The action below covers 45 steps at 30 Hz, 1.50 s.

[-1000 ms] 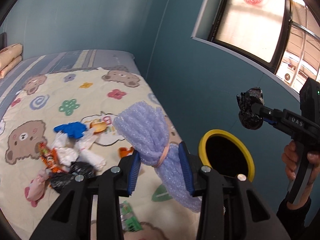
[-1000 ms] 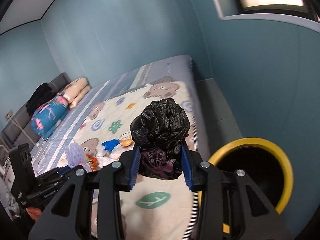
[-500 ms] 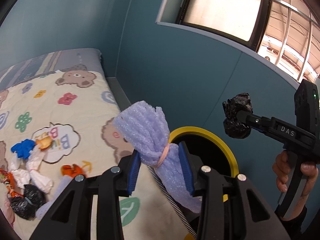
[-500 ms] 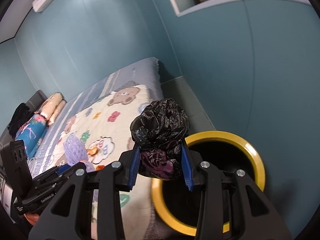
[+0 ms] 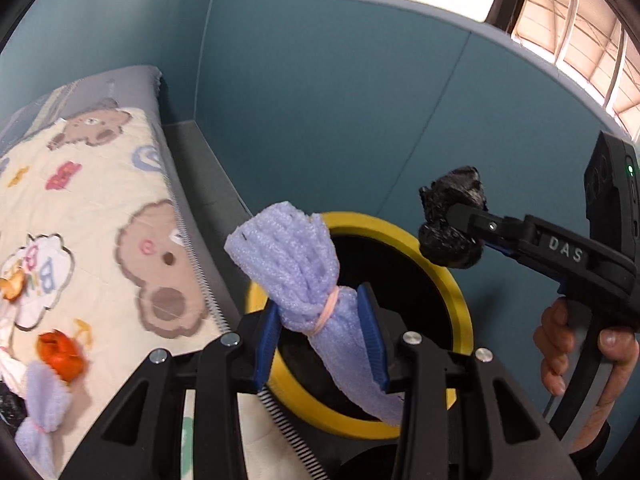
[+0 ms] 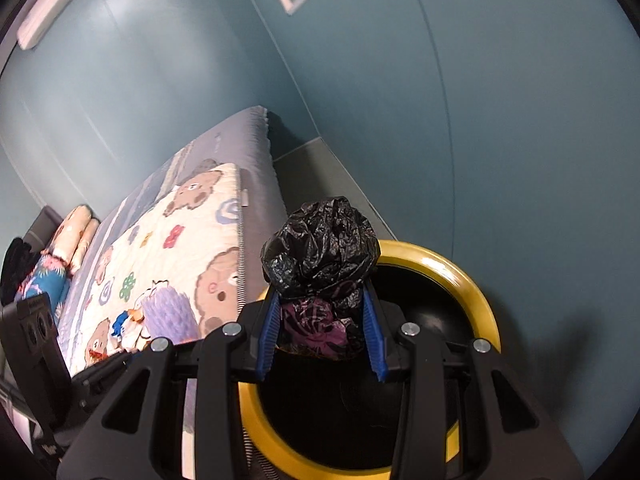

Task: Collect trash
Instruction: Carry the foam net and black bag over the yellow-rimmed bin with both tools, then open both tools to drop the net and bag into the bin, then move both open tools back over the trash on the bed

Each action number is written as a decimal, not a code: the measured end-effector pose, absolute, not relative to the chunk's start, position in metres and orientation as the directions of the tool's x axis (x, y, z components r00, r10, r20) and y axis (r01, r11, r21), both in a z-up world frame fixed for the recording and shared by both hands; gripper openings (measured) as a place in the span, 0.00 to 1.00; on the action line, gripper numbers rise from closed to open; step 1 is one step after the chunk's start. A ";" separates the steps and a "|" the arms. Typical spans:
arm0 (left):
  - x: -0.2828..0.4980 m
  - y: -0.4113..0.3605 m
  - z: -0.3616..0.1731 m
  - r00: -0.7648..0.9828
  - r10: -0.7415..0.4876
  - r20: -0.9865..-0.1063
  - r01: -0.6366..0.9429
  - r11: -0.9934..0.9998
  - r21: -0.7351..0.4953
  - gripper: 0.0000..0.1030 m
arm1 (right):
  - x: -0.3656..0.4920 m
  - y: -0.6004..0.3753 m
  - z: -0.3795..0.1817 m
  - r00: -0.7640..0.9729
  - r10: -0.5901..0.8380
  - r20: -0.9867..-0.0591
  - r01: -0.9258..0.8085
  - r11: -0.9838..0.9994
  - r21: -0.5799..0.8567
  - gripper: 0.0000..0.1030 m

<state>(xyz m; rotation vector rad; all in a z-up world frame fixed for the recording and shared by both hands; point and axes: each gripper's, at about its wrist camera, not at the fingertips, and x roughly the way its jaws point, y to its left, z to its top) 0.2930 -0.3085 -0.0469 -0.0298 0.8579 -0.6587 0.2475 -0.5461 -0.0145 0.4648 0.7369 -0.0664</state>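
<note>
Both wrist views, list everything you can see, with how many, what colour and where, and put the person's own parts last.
bin: one, black with yellow rim, on the floor between bed and wall
foam bundle: one, lilac, tied with a pink band, in the left gripper over the bin
plastic bag: one, black, crumpled, in the right gripper over the bin
quilt: one, cream with bear prints, on the bed
trash on the quilt: a second lilac bundle, an orange scrap, others too blurred to count
window: one, bright, upper right
left gripper: black, blue pads
right gripper: black, blue pads
hand: one, on the right gripper's handle
</note>
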 end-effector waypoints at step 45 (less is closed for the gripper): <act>0.293 -0.155 -0.032 0.664 -0.354 -0.659 0.259 0.935 -0.241 0.92 | 0.245 -0.441 0.004 0.714 0.169 -0.680 0.103 0.935 0.340 0.65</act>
